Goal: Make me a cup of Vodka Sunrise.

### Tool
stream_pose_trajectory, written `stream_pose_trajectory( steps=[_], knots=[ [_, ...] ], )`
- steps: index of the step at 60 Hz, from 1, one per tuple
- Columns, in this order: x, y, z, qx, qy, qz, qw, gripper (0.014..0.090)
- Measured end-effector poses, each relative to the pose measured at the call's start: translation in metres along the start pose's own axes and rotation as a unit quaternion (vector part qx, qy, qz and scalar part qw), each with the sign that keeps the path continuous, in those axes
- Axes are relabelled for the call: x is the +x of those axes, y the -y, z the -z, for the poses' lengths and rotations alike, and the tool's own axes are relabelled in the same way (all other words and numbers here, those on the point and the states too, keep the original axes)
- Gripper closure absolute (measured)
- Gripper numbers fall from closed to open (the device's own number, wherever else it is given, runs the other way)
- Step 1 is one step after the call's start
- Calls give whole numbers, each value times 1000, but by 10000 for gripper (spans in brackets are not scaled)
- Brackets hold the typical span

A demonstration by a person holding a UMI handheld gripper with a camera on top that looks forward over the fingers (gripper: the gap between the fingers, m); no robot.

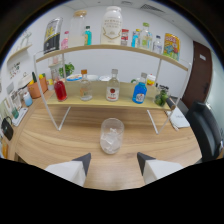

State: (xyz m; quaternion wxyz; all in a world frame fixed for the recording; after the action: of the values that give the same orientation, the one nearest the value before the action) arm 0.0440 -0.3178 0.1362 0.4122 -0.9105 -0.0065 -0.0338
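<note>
Jaws apart above wooden table (60, 140), glass (111, 135) just ahead

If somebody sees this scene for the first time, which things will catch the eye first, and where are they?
First the clear glass holding ice, alone on the wooden table, just ahead of the open gripper. Behind it, the lower shelf carries a row of bottles: the red bottle and the blue bottle stand out, with a clear bottle between them.

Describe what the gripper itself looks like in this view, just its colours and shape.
The gripper shows two pale, whitish blocky fingers, each ending in a dark wedge-shaped tip pointing inward. Below them its body is black. No cables, markings, sleeve or hand are visible.
</note>
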Motion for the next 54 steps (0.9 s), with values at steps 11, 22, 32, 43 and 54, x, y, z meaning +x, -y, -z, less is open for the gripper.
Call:
stream_pose_trajectory(
  steps=[11,22,32,43,54],
  knots=[
    [-2,-12,9,-4,-13,4,1000,186],
    [-36,-31,20,-3,-11,-4,1000,192],
    [-99,-9,18,48,20,-20,998,183],
    [-156,56,-3,119,48,-27,991,178],
    [-176,122,-38,166,42,-27,985,180]
  ],
)
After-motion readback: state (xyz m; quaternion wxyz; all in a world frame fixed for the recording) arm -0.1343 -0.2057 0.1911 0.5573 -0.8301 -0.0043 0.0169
